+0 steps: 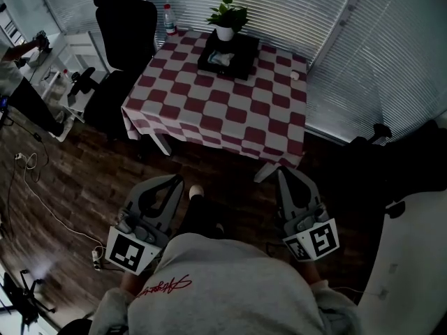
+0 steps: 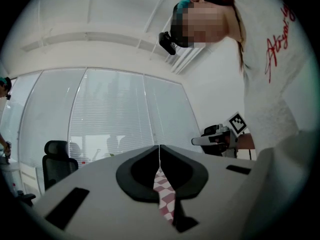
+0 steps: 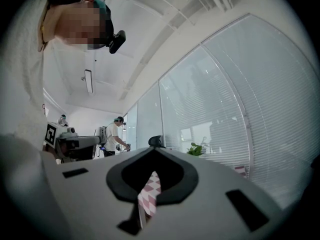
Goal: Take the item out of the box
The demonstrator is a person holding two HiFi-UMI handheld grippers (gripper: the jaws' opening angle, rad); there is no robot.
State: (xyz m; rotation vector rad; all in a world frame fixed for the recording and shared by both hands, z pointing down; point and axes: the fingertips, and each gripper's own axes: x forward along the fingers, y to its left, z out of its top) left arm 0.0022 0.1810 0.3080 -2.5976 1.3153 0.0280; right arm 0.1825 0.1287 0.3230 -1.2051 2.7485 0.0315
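A worktop (image 1: 230, 114) covered with a red-and-white checked cloth carries a black open box (image 1: 246, 53) near the middle of its far edge. A pale item (image 1: 221, 58) lies inside the box; what it is cannot be made out. A green potted plant in a white pot (image 1: 227, 18) stands just behind the box, at the far edge. A clear plastic bottle with a red cap (image 1: 169, 19) stands at the far left corner, beside a black office chair (image 1: 126, 30).

Both grippers are held close to the person's body, well short of the worktop's near edge. The left gripper (image 1: 174, 181) has its jaws together with nothing between them, and so does the right gripper (image 1: 285, 173).
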